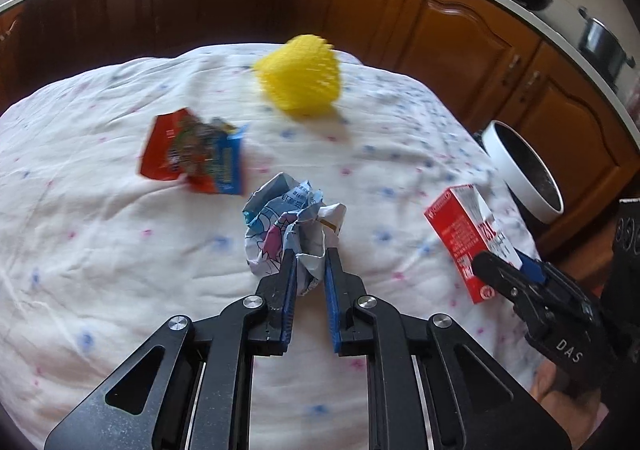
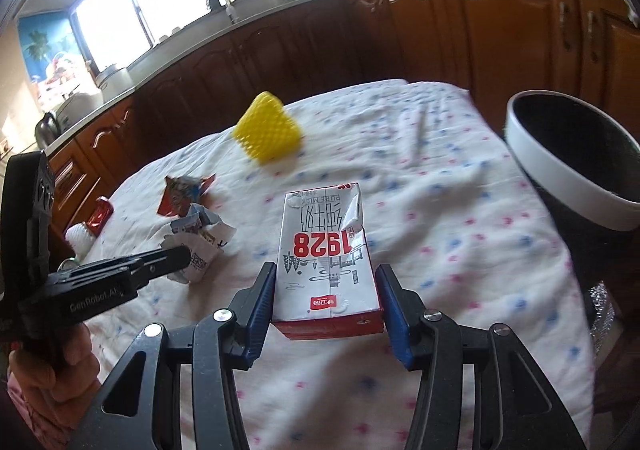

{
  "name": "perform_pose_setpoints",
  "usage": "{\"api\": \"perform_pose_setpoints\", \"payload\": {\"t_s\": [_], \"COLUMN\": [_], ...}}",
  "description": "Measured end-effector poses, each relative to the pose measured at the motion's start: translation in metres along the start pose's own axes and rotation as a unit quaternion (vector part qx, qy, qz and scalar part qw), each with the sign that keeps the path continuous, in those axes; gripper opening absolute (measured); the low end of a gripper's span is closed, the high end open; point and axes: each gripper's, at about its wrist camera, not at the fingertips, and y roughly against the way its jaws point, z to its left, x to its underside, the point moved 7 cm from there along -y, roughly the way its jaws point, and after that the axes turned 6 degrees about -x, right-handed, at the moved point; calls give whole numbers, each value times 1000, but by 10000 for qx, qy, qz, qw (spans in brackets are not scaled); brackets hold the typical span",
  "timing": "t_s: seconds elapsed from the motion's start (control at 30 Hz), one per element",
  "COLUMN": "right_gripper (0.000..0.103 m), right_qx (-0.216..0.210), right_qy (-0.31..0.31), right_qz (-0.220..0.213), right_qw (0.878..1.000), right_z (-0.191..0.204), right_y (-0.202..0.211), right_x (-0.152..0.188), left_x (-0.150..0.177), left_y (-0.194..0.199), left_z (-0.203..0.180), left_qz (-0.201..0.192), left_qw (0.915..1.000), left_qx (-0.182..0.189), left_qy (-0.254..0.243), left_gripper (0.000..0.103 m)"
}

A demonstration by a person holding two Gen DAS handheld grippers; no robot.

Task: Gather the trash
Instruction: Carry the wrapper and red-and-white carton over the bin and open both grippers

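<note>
A crumpled white and blue paper wrapper (image 1: 288,222) lies on the dotted white tablecloth (image 1: 100,250). My left gripper (image 1: 311,262) is shut on its near edge, and the blue pads pinch the paper. The right wrist view shows that gripper (image 2: 180,256) from the side, at the same wrapper (image 2: 200,246). A red and white milk carton (image 2: 324,246) sits between the blue pads of my right gripper (image 2: 326,278), which press on both its sides. From the left wrist view, the carton (image 1: 456,226) and right gripper (image 1: 504,262) are at the right.
A white-rimmed black bin (image 2: 572,170) stands off the table's right edge. On the cloth lie a yellow foam net (image 1: 300,74) and a red and blue snack wrapper (image 1: 192,154). A red can (image 2: 100,214) sits at the far left edge. Wooden cabinets stand behind.
</note>
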Motion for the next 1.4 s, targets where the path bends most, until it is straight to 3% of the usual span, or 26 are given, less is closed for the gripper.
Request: {"api": "perform_pose_setpoints", "payload": {"t_s": [0.8, 1.4], "right_gripper": [51, 51], "right_qx": [563, 1125], "right_qy": [-541, -1024], "right_qz": [-716, -1073], "right_qw": [9944, 9825], "right_z": [-84, -176], "right_y": [63, 106], "right_x": [-28, -54], "left_x": [-29, -61], "left_y": [4, -3], "left_z": [-107, -219], "left_qz": [-336, -530], "left_qw": [9954, 9834], "left_qx": [477, 877], "left_qy": [-756, -1496], "left_gripper": [12, 12]}}
